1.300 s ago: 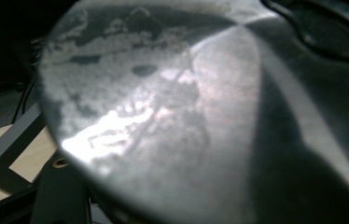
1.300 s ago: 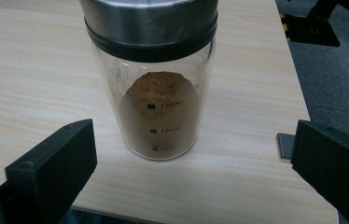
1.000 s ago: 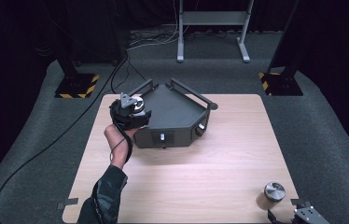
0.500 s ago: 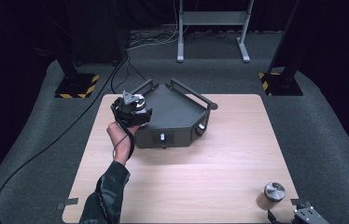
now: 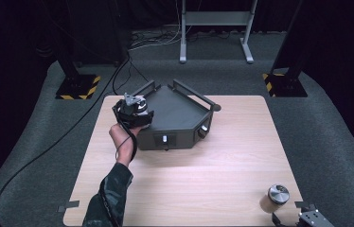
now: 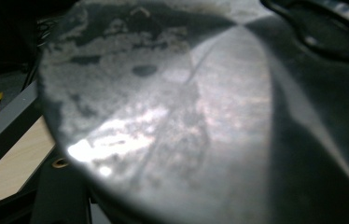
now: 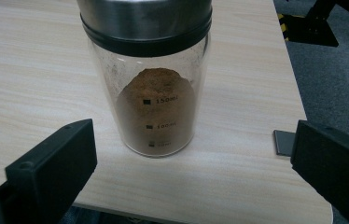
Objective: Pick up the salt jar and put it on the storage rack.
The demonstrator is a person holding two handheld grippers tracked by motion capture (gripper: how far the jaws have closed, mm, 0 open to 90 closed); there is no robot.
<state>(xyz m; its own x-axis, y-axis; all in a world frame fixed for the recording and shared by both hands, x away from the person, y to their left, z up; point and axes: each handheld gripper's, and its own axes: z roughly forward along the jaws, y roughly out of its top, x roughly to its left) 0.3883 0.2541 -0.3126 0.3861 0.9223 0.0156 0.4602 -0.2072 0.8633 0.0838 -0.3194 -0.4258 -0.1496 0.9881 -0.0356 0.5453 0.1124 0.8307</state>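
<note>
Left gripper (image 5: pixel 134 111): at dark tray's (image 5: pixel 177 111) left wall, we cannot tell its opening | right gripper (image 7: pixel 196 163): wide, glass jar (image 7: pixel 151 79) of brown powder between jaws, near table's (image 5: pixel 222 165) right front corner.

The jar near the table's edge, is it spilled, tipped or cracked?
Nothing stands out. The jar stands upright on the table, its metal lid on, brown powder inside, no powder on the wood around it. It does sit close to the table's near edge, between the right gripper's open jaws.
</note>
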